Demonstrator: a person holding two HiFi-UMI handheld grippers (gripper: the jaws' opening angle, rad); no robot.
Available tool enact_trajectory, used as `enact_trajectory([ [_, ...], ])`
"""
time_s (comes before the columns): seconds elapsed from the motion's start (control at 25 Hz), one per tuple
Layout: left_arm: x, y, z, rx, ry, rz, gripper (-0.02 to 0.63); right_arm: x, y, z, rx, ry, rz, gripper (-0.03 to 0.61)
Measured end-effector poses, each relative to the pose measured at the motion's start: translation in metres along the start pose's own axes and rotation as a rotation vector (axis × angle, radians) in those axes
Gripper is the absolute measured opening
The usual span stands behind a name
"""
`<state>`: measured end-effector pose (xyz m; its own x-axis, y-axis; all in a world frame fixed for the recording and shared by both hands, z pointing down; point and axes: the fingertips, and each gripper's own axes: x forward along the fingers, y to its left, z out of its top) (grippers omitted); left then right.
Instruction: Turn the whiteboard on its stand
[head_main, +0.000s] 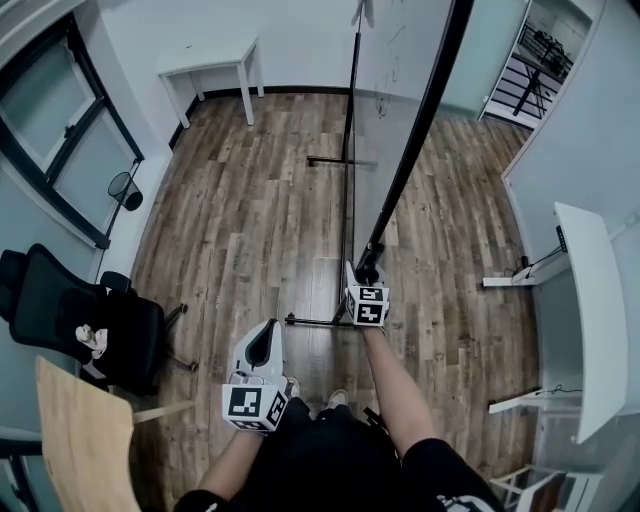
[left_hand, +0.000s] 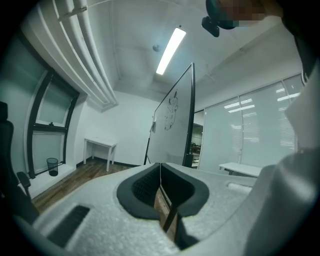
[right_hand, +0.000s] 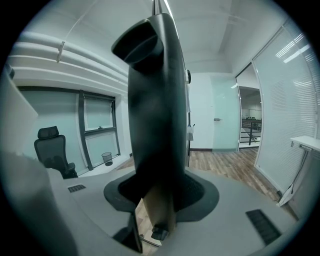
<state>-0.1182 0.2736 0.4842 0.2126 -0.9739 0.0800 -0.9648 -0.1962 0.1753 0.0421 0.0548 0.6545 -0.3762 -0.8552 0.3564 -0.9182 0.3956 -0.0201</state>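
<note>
The whiteboard (head_main: 392, 110) stands edge-on in the head view, its dark frame (head_main: 412, 150) running from the top down toward me. It hangs on a black stand (head_main: 322, 160) whose feet rest on the wood floor. My right gripper (head_main: 368, 274) is shut on the frame's near lower end. In the right gripper view the dark frame (right_hand: 150, 100) fills the gap between the pads (right_hand: 197, 190). My left gripper (head_main: 262, 338) hovers lower left, apart from the board, jaws together and holding nothing. In the left gripper view the whiteboard (left_hand: 172, 125) stands ahead beyond the left gripper (left_hand: 160, 184).
A white table (head_main: 210, 62) stands at the back left wall. A black office chair (head_main: 95, 325) and a wooden panel (head_main: 80, 440) are at my left. A small bin (head_main: 125, 190) sits by the window. A white desk (head_main: 592, 300) lines the right side.
</note>
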Motion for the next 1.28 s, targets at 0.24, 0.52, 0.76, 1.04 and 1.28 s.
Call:
enact_trajectory([
  [0.24, 0.007, 0.008, 0.008, 0.002, 0.007, -0.072, 0.018, -0.020, 0.006, -0.009, -0.002, -0.026, -0.009, 0.163],
  [0.52, 0.019, 0.005, 0.003, -0.010, 0.021, -0.117, 0.018, -0.043, 0.010, -0.016, 0.000, -0.041, -0.018, 0.163],
  [0.76, 0.014, 0.004, -0.001, -0.015, 0.031, -0.138, 0.018, -0.063, 0.018, -0.026, 0.003, -0.047, -0.023, 0.163],
  [1.04, 0.010, -0.001, -0.008, -0.020, 0.050, -0.144, 0.018, -0.085, 0.023, -0.032, 0.006, -0.056, -0.024, 0.163],
  [1.28, 0.009, -0.013, -0.016, -0.014, 0.053, -0.154, 0.018, -0.102, 0.022, -0.043, 0.011, -0.068, -0.030, 0.164],
])
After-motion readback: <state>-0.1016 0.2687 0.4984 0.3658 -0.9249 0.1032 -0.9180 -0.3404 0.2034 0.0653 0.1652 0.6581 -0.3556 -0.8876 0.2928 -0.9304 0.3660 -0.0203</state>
